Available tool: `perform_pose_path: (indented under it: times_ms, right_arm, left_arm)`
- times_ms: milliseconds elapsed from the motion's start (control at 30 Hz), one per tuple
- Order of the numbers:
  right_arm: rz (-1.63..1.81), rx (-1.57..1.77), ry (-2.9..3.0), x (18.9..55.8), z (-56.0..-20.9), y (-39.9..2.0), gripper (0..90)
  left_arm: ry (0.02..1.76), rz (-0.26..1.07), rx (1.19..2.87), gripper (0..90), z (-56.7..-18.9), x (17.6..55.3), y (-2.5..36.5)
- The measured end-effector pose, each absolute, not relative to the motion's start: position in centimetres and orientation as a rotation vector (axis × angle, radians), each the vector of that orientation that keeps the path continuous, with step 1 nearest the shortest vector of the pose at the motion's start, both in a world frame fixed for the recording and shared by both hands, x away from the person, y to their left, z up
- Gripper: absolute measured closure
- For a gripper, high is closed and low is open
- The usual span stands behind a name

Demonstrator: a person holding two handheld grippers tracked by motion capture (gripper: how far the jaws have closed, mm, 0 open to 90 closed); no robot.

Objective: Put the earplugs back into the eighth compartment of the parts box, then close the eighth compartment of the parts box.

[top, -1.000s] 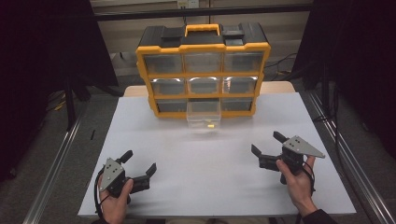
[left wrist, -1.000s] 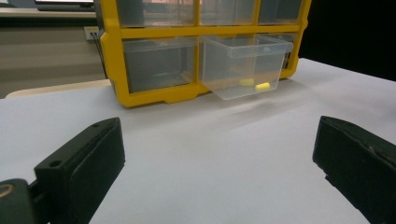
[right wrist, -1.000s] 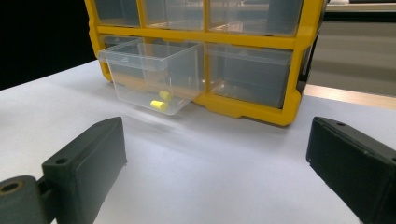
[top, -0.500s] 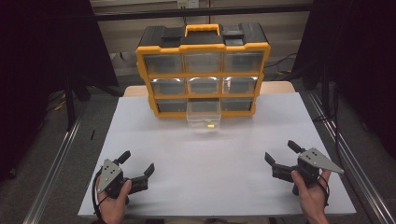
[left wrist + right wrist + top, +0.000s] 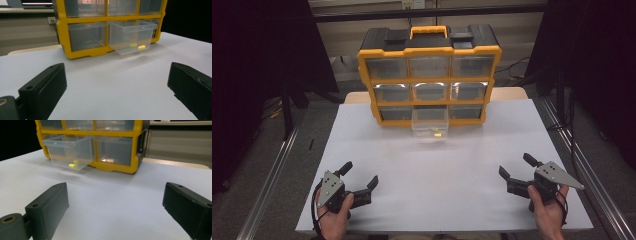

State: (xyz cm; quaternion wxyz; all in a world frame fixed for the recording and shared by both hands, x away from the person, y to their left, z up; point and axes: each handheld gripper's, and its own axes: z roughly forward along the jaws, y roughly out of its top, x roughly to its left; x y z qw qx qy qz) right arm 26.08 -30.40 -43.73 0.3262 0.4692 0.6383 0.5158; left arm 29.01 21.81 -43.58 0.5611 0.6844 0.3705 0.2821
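Drawn back toward the lower right of the high view, the right gripper (image 5: 518, 174), like the left gripper (image 5: 360, 178), gapes wide and empty; approach the pulled-out clear drawer (image 5: 430, 122) at upper centre squarely.

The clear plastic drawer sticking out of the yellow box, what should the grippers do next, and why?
Probably reach one gripper forward to the clear plastic drawer. It juts out of the yellow and black organizer box with small yellow pieces inside, while the left gripper and right gripper sit open, far back.

Left gripper (image 5: 361, 178) and right gripper (image 5: 517, 169) rest low, jaws spread wide (each held by one hand).
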Motion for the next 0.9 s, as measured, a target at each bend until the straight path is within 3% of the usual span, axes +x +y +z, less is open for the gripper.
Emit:
perform_pose_path:
  times_ms: [900]
  right_arm:
    - [1.532,1.045,1.88,28.0,-44.0,-27.4,2.6]
  left_arm:
    - [0.866,0.657,1.615,2.3,-43.6,29.1,21.7]
